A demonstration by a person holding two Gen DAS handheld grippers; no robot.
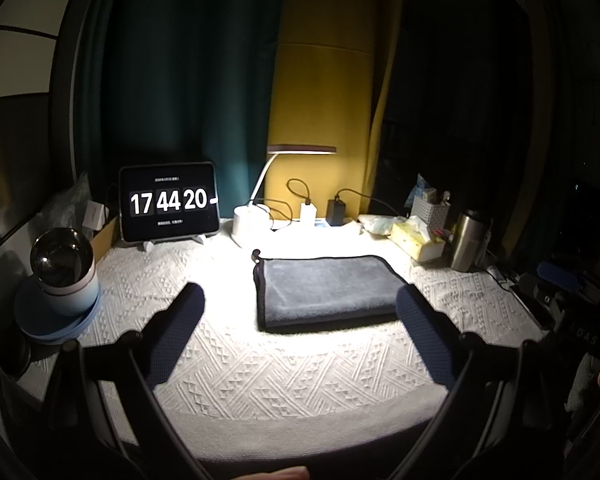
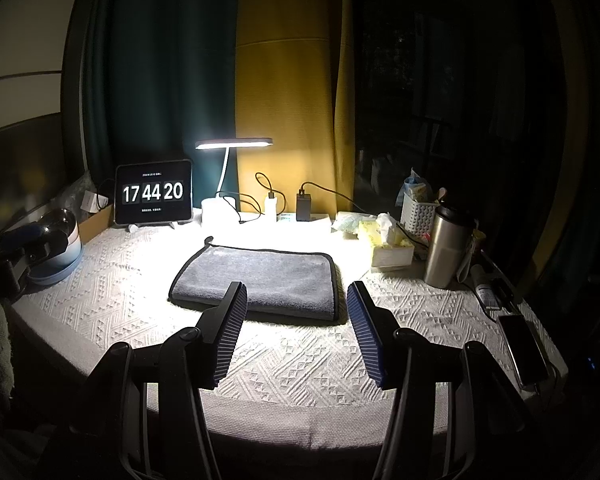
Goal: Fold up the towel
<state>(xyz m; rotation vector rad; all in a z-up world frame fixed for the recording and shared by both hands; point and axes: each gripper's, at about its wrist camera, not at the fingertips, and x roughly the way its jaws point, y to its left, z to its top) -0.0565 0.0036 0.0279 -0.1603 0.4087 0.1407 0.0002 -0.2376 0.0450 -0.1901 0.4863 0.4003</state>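
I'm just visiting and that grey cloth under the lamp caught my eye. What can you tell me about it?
The grey plush towel with black edging lies flat, already folded into a neat rectangle, on the white woven tablecloth beneath the lit white desk lamp. A small black hanging loop sticks out at its far left corner. Nothing rests on it, and neither gripper touches it.

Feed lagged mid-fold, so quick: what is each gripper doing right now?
Left gripper: open, holding nothing, apart from the grey towel.
Right gripper: open, holding nothing, just short of the towel's near edge.
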